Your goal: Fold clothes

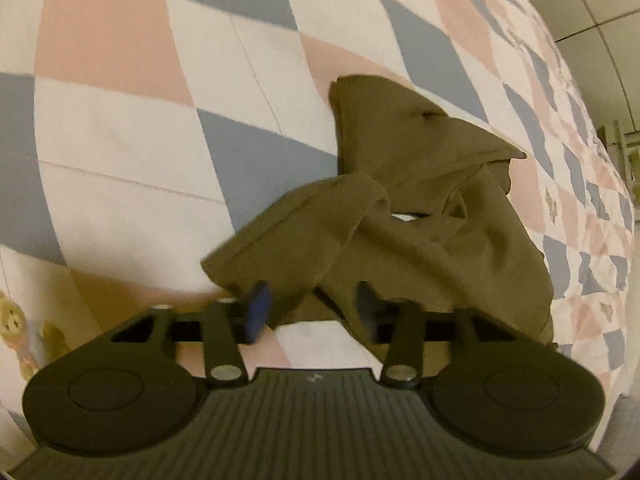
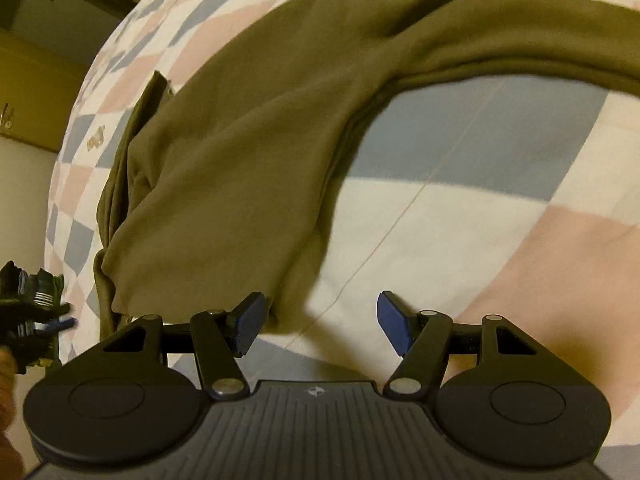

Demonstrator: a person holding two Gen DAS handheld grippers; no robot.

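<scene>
Right tool (image 2: 320, 322) up close, its 2 blue pads spread wide, gripping nothing. Left tool (image 1: 308, 308) has its pads apart around a corner of the olive garment (image 1: 420, 216), which lies rumpled on the checked bed (image 1: 120, 132). Risk: that loose bite slips, or catches 1 layer and the fold skews.

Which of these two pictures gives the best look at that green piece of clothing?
The left wrist view: the olive garment shows nearly whole, crumpled on the checked bedcover. The right wrist view shows it closer, but its top and right run out of frame.
</scene>
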